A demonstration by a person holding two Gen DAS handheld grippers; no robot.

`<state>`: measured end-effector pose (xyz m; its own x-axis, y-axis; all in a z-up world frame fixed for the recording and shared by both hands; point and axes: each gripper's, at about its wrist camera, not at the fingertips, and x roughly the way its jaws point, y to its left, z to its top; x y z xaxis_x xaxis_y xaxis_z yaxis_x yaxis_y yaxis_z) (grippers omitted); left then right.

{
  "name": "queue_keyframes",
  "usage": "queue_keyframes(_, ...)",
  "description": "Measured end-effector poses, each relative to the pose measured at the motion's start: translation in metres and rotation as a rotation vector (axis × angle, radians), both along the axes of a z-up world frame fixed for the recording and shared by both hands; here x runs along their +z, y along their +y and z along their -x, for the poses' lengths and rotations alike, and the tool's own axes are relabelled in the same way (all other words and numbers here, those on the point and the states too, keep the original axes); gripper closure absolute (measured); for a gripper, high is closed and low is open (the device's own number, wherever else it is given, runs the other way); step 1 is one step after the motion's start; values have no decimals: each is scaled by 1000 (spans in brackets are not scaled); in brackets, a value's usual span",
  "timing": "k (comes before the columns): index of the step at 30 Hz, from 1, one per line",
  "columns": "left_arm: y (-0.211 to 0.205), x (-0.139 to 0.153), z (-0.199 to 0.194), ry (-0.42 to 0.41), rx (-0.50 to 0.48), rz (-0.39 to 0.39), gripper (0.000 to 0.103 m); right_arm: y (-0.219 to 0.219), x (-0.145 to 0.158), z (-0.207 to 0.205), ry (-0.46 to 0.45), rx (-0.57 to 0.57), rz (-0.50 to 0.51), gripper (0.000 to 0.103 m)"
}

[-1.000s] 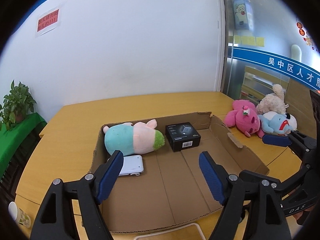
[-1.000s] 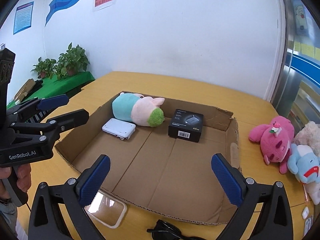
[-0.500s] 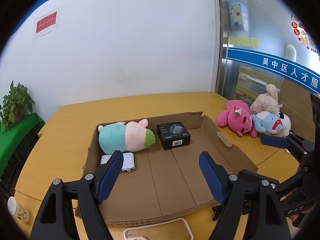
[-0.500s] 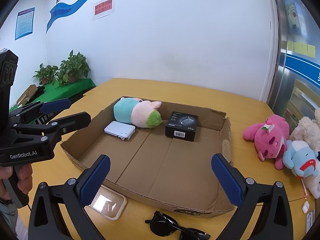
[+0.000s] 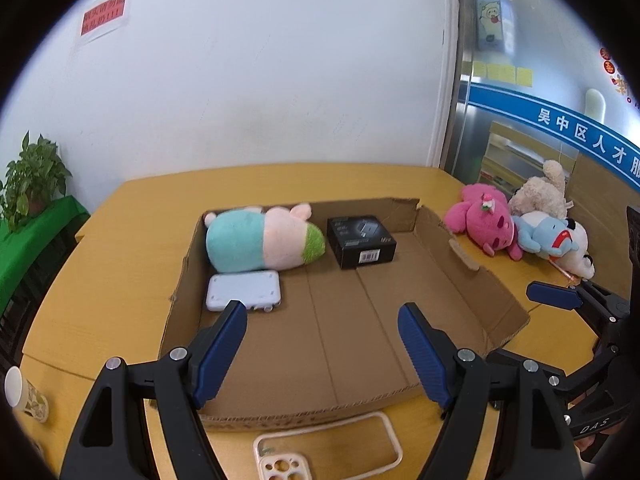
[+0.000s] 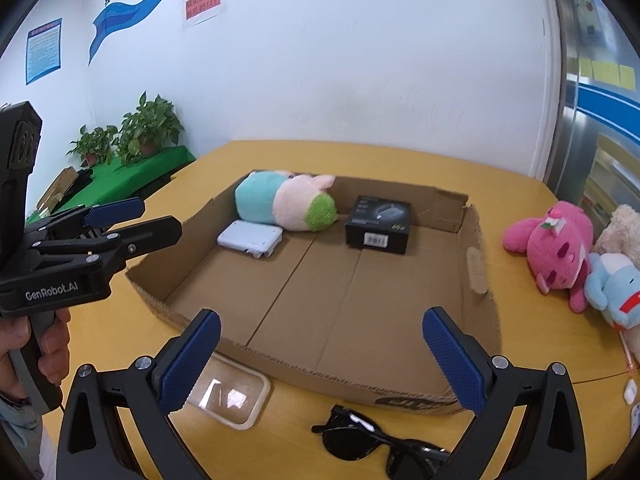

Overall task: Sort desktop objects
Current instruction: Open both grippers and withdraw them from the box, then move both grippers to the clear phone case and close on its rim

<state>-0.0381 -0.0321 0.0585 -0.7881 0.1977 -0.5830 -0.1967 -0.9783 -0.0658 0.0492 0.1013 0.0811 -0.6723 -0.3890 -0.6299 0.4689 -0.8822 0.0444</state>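
A shallow cardboard box [image 5: 468, 276] [image 6: 476, 264] lies on the yellow table. It holds a teal, pink and green plush [image 5: 262, 238] [image 6: 286, 202], a white flat device [image 5: 244, 291] [image 6: 250, 238] and a black boxed item [image 5: 360, 240] [image 6: 378, 224]. My left gripper [image 5: 322, 320] hangs open over the box's near part, nothing between its fingers. My right gripper [image 6: 320, 328] is open above the box's near rim. In front of the box lie a clear phone case [image 5: 328, 446] [image 6: 230, 398] and black sunglasses [image 6: 376, 438].
Right of the box lie a pink plush [image 5: 482, 224] [image 6: 552, 244], a light blue plush [image 5: 548, 236] [image 6: 614, 284] and a beige plush [image 5: 540, 190]. A paper cup [image 5: 24, 394] stands at the near left table edge. Potted plants [image 6: 132, 132] sit on a green stand.
Both grippers pulled back and sank a little, so the box looks farther off. The phone case and the sunglasses have come into view in front of the box. Jaws stayed open.
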Motion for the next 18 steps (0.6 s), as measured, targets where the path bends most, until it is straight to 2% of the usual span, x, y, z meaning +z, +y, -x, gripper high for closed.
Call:
queue_keyframes(12, -48, -59, -29, -145, 28, -42, 25, -38, -65, -19, -143, 102, -6, 5)
queue_keyframes(18, -70, -92, -36, -232, 60, -91, 25, -55, -85, -21, -191, 134, -32, 16)
